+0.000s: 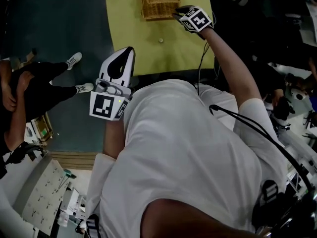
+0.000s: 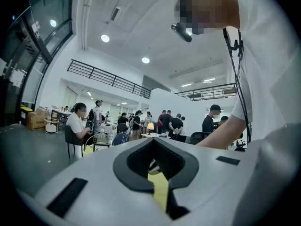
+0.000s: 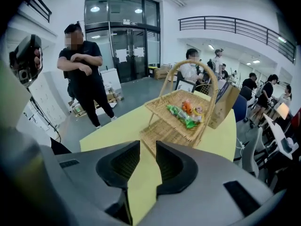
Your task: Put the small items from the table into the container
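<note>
Black right fingers [image 3: 175,166] part-open, empty

Yellow table [image 1: 148,58] is carrying three things. A two-tier wicker basket [image 1: 159,1] is sitting toward the far edge, away from the person. A small round item [image 1: 160,40] is lying alone on bare top, between the basket and the near edge, well apart from both. In the right gripper view a brown cardboard box [image 3: 225,105] is standing upright just behind the basket, near the table's far edge.
</note>
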The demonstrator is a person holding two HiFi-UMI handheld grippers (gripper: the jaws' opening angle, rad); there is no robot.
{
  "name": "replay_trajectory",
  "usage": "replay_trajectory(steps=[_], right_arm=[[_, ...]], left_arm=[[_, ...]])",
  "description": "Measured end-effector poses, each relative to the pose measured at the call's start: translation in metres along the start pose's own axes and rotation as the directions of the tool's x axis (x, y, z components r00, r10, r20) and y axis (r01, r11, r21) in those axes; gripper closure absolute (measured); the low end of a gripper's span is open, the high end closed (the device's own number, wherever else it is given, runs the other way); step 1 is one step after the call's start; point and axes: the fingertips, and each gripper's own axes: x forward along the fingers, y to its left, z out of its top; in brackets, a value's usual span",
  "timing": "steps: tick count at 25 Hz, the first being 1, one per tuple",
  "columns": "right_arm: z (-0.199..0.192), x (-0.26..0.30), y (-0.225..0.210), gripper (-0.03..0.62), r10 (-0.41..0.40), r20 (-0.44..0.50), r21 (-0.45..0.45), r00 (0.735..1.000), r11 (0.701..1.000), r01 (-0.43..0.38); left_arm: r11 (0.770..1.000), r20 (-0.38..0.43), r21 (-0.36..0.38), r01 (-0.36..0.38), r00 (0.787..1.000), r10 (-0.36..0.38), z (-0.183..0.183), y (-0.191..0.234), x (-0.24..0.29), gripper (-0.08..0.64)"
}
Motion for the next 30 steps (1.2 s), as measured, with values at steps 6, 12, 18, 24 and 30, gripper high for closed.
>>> replay_trajectory(steps=[6,12,18,24,30], right_arm=[[-0.043,0.034,0.04,0.477,0.091,-0.066,0.009,0.994,0.996,-0.09],[-0.089,0.064,0.071,0.477,0.176,-0.138,0.026,0.975,0.984,-0.175],[-0.123,0.089,0.101,0.477,0.237,-0.186,0.037,0.954,0.972,-0.234],[-0.135,0.105,0.107,0.469,0.247,-0.225,0.004,0.942,0.968,-0.253],[-0.136,0.137,0.107,0.44,0.232,-0.27,0.0,0.935,0.971,-0.241]], left_arm=[[0.999,-0.046,-0.025,-0.029,0.999,0.028,-0.016,-0.006,-0.007,0.552],[0.997,-0.083,-0.049,-0.065,0.995,0.06,-0.03,-0.013,-0.012,0.552],[0.992,-0.118,-0.071,-0.107,0.988,0.098,-0.046,-0.017,-0.024,0.552],[0.984,-0.143,-0.102,-0.144,0.981,0.128,-0.059,-0.023,-0.029,0.552],[0.974,-0.163,-0.132,-0.184,0.973,0.161,-0.078,-0.005,-0.043,0.552]])
